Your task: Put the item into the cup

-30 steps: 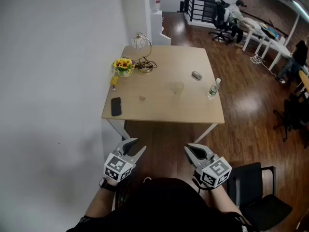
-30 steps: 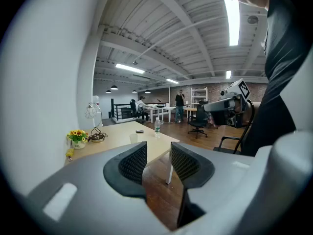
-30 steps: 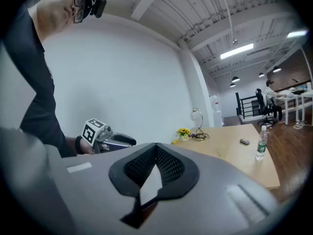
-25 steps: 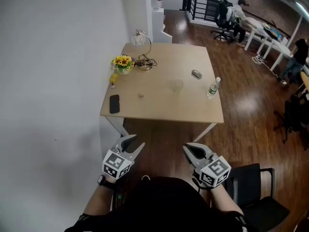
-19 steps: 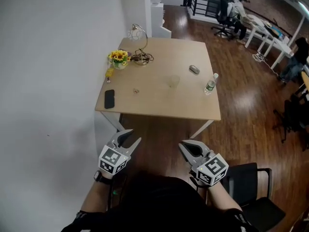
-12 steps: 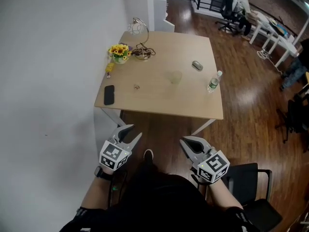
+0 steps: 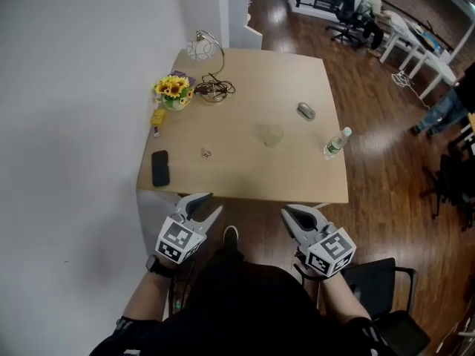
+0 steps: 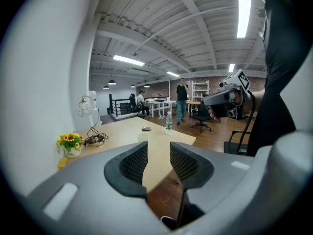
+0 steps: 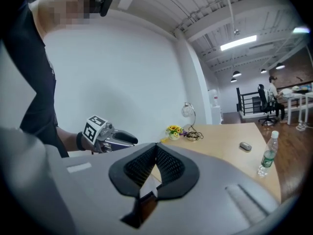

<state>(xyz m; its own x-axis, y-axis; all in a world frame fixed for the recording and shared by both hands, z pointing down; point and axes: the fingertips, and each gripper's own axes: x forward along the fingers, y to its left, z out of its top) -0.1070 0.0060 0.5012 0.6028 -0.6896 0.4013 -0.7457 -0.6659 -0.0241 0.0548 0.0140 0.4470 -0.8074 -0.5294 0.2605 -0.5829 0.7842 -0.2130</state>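
Observation:
A clear plastic cup [image 7: 271, 134] stands near the middle of the light wooden table [image 7: 245, 176]. A small pale item [image 7: 205, 153] lies on the table to the cup's left. Both grippers hover short of the table's near edge, well away from both. My left gripper [image 7: 208, 203] [image 8: 159, 147] is open and has nothing between its jaws; the cup [image 8: 142, 137] shows just beyond its left jaw. My right gripper [image 7: 289, 213] [image 9: 156, 146] has its jaw tips touching and holds nothing.
A black phone [image 7: 159, 167] lies at the near left corner. A pot of sunflowers [image 7: 172, 91] and a wire lamp [image 7: 200, 49] stand at the far left. A grey mouse [image 7: 306, 110] and a water bottle [image 7: 335, 143] are on the right. A black chair [image 7: 386, 295] stands behind on the right.
Both grippers have come closer to the table's near edge, and the table now looms larger in the head view. Neither gripper's jaws look different.

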